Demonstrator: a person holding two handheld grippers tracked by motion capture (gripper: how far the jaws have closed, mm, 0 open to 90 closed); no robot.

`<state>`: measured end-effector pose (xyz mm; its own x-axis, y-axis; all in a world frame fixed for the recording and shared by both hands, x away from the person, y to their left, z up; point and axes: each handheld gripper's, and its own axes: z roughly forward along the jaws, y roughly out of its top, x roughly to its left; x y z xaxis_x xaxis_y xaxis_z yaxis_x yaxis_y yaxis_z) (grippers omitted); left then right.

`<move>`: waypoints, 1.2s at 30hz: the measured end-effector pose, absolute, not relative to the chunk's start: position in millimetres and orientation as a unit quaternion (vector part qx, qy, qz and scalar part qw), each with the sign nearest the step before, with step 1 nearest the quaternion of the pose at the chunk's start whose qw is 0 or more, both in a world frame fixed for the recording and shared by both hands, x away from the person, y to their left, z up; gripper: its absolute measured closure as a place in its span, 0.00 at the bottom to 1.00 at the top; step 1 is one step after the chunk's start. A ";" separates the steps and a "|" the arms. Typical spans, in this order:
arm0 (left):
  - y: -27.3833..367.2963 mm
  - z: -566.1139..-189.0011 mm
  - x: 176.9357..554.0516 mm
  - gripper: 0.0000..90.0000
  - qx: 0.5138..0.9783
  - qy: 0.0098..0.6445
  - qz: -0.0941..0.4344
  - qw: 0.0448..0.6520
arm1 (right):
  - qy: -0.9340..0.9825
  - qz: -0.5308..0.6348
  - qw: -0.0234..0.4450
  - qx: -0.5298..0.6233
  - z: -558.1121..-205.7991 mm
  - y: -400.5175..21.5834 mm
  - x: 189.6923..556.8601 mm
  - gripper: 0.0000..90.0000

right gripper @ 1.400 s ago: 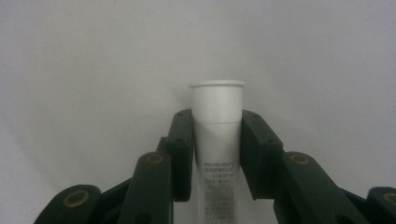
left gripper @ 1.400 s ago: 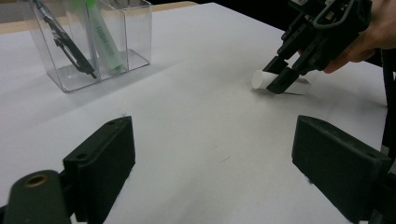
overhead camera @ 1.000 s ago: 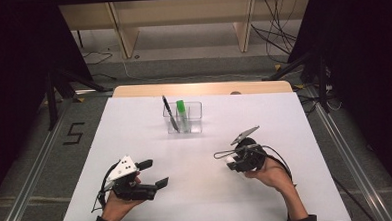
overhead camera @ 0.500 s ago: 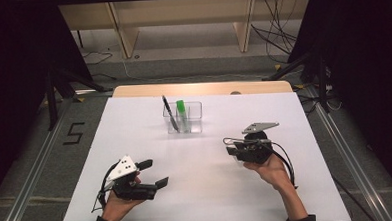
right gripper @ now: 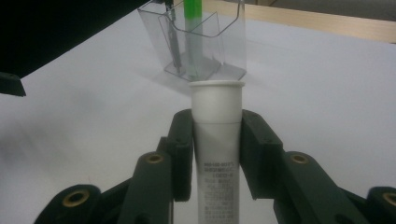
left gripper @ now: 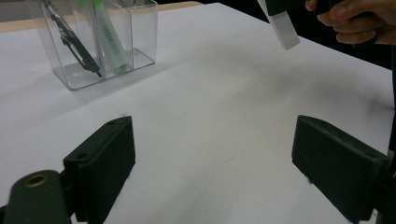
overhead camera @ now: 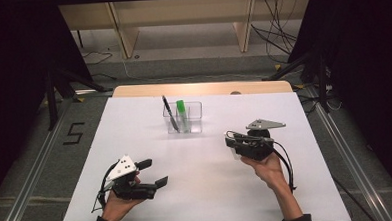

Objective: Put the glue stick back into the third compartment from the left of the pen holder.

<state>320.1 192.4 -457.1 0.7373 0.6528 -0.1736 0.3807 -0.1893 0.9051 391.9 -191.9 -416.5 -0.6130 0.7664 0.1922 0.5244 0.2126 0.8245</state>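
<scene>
My right gripper (right gripper: 216, 128) is shut on a white tube (right gripper: 217, 100) with small print, cap end forward, pointing at the clear pen holder (right gripper: 232, 42). In the high view this gripper (overhead camera: 231, 145) hovers right of centre, a short way in front and to the right of the holder (overhead camera: 195, 115), which contains a black pen (overhead camera: 169, 113) and a green highlighter (overhead camera: 182, 113). My left gripper (overhead camera: 154, 172) rests open near the front left of the white table (overhead camera: 135, 133), nothing between its pads (left gripper: 102, 154). From there I see the tube (left gripper: 286, 30) up at the right.
Wooden shelving (overhead camera: 180, 16) and cables (overhead camera: 275, 32) lie beyond the table's far edge. Metal rails (overhead camera: 32, 182) run along both sides. A "5" mark (overhead camera: 75, 133) is on the floor at the left.
My right hand has lifted a little and turned, so its grey plate now lies level and the tube points toward the holder. The left gripper has not moved.
</scene>
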 end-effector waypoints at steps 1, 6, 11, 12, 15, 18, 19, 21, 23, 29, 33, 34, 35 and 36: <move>192.6 -457.1 320.1 0.14 0.761 0.340 0.126 0.538 | 0.765 0.469 0.128 0.421 -416.4 -190.9 392.5 0.76; 192.9 -457.2 320.4 0.14 0.760 0.341 0.127 0.538 | 0.764 0.475 0.124 0.419 -414.6 -184.4 396.6 0.75; 192.9 -457.4 320.4 0.14 0.759 0.342 0.128 0.539 | 0.761 0.483 0.126 0.414 -409.6 -176.3 401.7 0.75; 193.0 -457.3 320.5 0.14 0.759 0.342 0.128 0.539 | 0.760 0.485 0.127 0.413 -408.2 -174.5 402.9 0.75; 193.1 -457.3 320.5 0.14 0.758 0.343 0.129 0.539 | 0.760 0.488 0.128 0.409 -403.4 -168.3 407.9 0.75; 193.6 -457.1 320.5 0.14 0.757 0.343 0.130 0.540 | 0.761 0.490 0.128 0.405 -397.9 -161.7 413.9 0.75; 193.8 -457.1 320.5 0.14 0.757 0.344 0.130 0.541 | 0.762 0.490 0.128 0.405 -396.3 -159.6 415.9 0.75; 194.0 -457.0 320.4 0.14 0.755 0.345 0.129 0.542 | 0.761 0.492 0.128 0.402 -394.3 -155.4 420.1 0.75; 194.2 -456.9 320.4 0.14 0.756 0.345 0.129 0.542 | 0.760 0.494 0.124 0.403 -393.1 -151.8 424.6 0.75; 194.1 -457.0 320.7 0.14 0.754 0.347 0.129 0.543 | 0.756 0.499 0.121 0.406 -389.4 -140.6 437.9 0.75; 194.3 -456.9 320.6 0.14 0.753 0.347 0.129 0.544 | 0.753 0.501 0.123 0.408 -386.4 -132.7 447.2 0.75; 194.5 -456.9 320.7 0.14 0.754 0.346 0.128 0.543 | 0.753 0.501 0.123 0.408 -385.7 -130.7 449.3 0.75; 194.5 -456.9 320.7 0.14 0.754 0.347 0.128 0.543 | 0.753 0.501 0.123 0.409 -385.1 -128.7 451.5 0.75; 194.5 -456.9 320.7 0.14 0.754 0.346 0.128 0.543 | 0.752 0.502 0.124 0.409 -384.6 -126.7 453.8 0.75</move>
<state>320.7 194.5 -456.9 0.7273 0.6615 -0.1828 0.3828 -0.1698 0.9081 453.8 -126.7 -384.6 -0.6352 0.7392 0.2238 0.4907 0.1624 0.8561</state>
